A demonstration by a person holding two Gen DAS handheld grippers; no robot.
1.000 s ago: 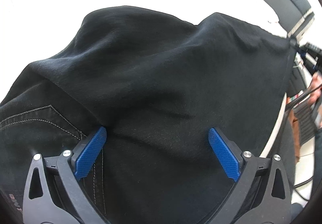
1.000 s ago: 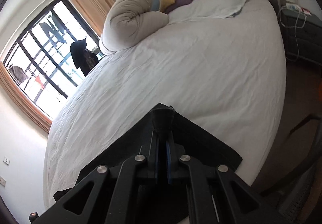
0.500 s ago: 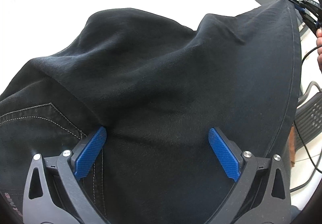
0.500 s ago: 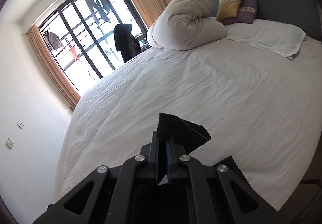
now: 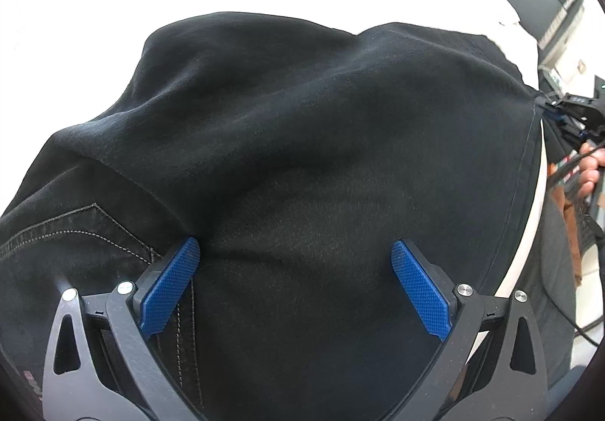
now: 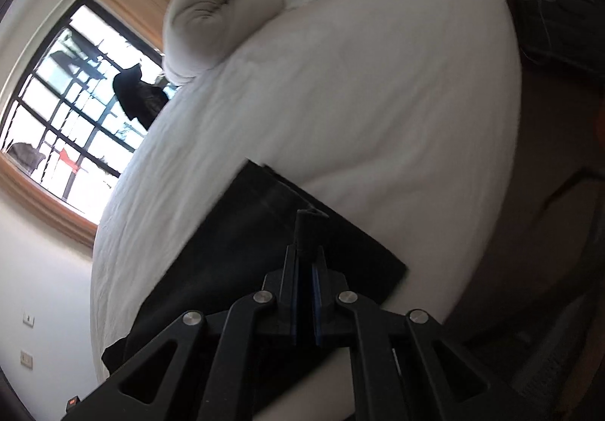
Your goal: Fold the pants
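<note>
My left gripper [image 5: 295, 281] hangs spread wide over the black pants [image 5: 302, 141] on the bed [image 6: 378, 80]; my right gripper [image 6: 305, 262] pinches their rumpled hem corner.

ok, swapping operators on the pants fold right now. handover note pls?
Left gripper: open, fingers spread over the seat of the black pants, gripping nothing.
Right gripper: shut on a pinched bit of the pants' edge, seen in the right wrist view.
The pants lie on the white bed near its edge, fabric pulled toward the right gripper.
Done: edge grasped. Left: probably carry that edge across, lay it flat, smooth, finish the folds.
</note>
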